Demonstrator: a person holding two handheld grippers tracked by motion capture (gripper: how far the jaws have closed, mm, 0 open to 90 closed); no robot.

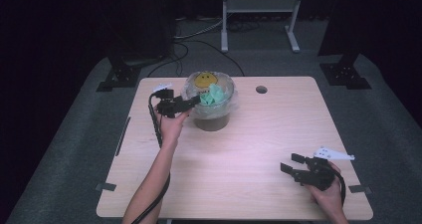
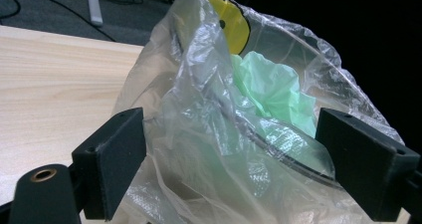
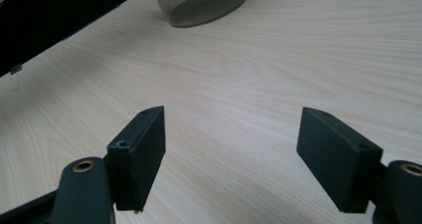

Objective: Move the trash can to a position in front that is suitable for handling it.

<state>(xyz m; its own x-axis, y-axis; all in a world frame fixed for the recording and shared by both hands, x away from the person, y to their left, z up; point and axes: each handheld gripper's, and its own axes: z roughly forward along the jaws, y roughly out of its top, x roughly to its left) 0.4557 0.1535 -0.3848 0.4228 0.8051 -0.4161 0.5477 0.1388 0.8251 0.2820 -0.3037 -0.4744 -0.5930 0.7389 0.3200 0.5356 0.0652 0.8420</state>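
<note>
My left gripper point(image 2: 229, 169), jaws wide around the plastic bag point(image 2: 209, 114) rim on the bin point(image 1: 211, 119), must pinch next; right gripper point(image 3: 231, 154) idles open.

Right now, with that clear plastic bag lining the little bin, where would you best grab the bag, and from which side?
Probably at the loose rim of the clear plastic bag, where the film folds over the edge of the small dark round bin. Come from the bin's left, where the open left gripper already straddles that fold: the thin, crumpled film there bunches easily between two pads, while lower down it lies against the wall.
</note>
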